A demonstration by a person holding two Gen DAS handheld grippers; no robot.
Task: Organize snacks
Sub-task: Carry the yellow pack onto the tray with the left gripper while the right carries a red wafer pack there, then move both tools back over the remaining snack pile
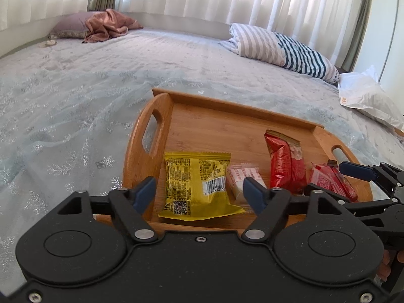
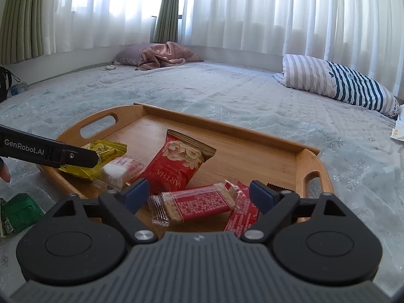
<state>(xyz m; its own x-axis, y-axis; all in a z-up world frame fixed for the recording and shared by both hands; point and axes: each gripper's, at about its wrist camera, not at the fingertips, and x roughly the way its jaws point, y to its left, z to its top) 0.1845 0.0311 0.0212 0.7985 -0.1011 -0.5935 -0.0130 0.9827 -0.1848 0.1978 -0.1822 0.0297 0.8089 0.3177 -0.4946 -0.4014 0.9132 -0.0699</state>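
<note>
Left wrist view first: the left gripper (image 1: 199, 192) hovers low over the near rim of the rectangular bamboo tray with cut-out handles (image 1: 227, 106), blue-tipped fingers spread wide and empty, straddling the yellow crinkled snack packet (image 1: 197, 184). Just beside that lies a small pale pink-and-white wrapped sweet (image 1: 240, 176), then the tall red foil nut bag (image 1: 285, 161), all inside the tray on the pale snowflake-patterned bedspread (image 1: 75, 101). Over to the right wrist view: the right gripper (image 2: 199, 194) is level, pointing into the tray, fingers also wide apart with nothing between them, poised above the clear-wrapped cracker bar with a red label (image 2: 197, 203); a second red-wrapped bar (image 2: 242, 214) sits partly under it. A green foil packet (image 2: 17, 214) lies off the tray, on the bedspread at the left. My read: that one is the stray, so the left side should swing out, close on its crimped edge, not its belly, and carry it in flat.
</note>
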